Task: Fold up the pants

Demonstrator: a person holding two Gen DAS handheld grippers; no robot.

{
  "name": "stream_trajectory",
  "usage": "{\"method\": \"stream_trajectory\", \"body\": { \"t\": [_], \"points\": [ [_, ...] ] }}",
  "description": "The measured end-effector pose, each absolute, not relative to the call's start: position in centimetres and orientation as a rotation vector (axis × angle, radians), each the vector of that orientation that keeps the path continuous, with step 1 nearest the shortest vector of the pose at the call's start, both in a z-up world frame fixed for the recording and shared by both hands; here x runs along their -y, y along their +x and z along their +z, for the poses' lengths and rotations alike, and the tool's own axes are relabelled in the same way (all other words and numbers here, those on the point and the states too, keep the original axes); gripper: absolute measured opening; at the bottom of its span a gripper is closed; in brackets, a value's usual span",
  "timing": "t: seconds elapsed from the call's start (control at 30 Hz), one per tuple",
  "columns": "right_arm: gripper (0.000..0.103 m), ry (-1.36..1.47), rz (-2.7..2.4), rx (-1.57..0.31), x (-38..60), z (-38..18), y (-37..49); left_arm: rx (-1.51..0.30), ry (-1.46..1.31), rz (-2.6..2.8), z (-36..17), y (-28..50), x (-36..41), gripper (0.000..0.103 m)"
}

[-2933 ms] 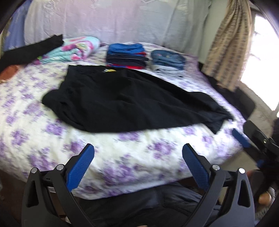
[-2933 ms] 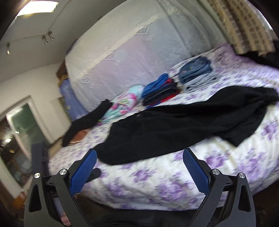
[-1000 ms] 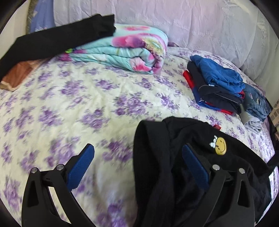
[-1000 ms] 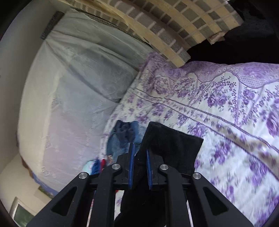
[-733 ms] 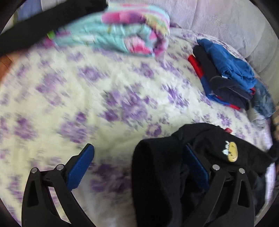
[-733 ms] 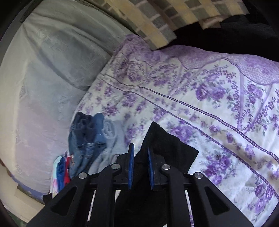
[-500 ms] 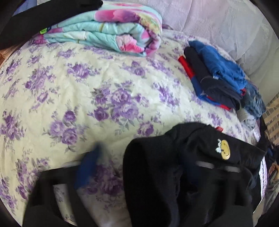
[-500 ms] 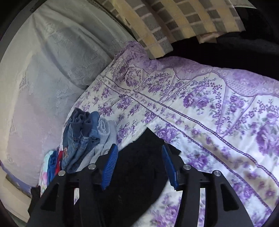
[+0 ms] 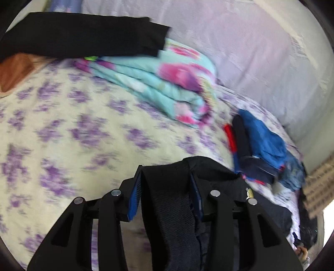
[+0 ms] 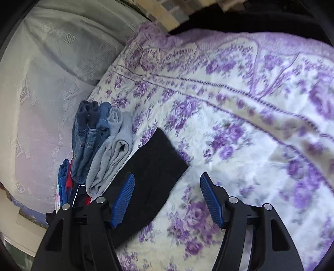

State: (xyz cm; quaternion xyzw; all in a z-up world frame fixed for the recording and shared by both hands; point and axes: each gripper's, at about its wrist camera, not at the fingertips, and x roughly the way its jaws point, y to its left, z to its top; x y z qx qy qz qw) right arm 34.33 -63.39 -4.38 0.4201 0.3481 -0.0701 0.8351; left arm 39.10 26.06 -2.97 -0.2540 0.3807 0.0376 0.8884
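Two claws differ: left claw (image 9: 165, 196) has just squeezed the pants (image 9: 173, 208); right claw (image 10: 167, 200) has just opened, empty. Thick bunched cloth may slip out.

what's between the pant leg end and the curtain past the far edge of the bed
Right wrist view: only bare floral bedspread lies between the black pants leg end and the checked curtain.

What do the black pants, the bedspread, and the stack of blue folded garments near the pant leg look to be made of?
Black pants: matte knit, probably cotton jersey or fleece; a fine ribbed weave shows on the waistband.
Bedspread: thin woven cotton-like sheet, matte, printed with purple flowers, lightly creased.
Folded jeans: denim, by the faded blue and stitched seams; the pale grey piece beside them looks like soft jersey.
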Motion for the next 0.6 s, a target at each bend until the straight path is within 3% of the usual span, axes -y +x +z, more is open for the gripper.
{"method": "stream_trajectory", "body": {
  "t": [0.17, 0.23, 0.27, 0.3, 0.4, 0.43, 0.53, 0.57, 0.6],
  "points": [
    [0.068, 0.902, -0.146, -0.766, 62.5, -5.9, 37.4, -0.863, -0.505, 0.115, -5.4, 39.7, -26.5, 0.041],
    [0.051, 0.848, -0.117, -0.789, 61.6, -5.7, 38.4, -0.870, -0.512, 0.118, -6.0, 40.2, -26.7, 0.041],
    [0.026, 0.839, -0.098, -0.793, 61.3, -5.7, 38.6, -0.876, -0.524, 0.120, -6.4, 40.5, -26.9, 0.041],
    [0.016, 0.838, -0.079, -0.788, 61.1, -5.6, 38.6, -0.880, -0.530, 0.122, -6.8, 40.5, -27.0, 0.041],
    [0.012, 0.760, -0.130, -0.752, 61.9, -4.9, 38.1, -0.894, -0.537, 0.131, -7.8, 40.3, -27.2, 0.042],
    [0.012, 0.749, -0.150, -0.761, 62.4, -5.0, 38.2, -0.904, -0.538, 0.140, -8.0, 40.5, -27.4, 0.048],
    [0.022, 0.778, -0.160, -0.806, 63.9, -5.7, 38.2, -0.928, -0.525, 0.232, -8.0, 39.9, -28.1, 0.095],
    [0.036, 0.781, -0.186, -0.776, 64.1, -5.3, 37.4, -0.925, -0.525, 0.236, -7.6, 39.4, -28.6, 0.095],
    [0.058, 0.788, -0.211, -0.730, 64.3, -4.5, 36.2, -0.923, -0.536, 0.207, -7.3, 38.9, -28.8, 0.095]
  ]
}}
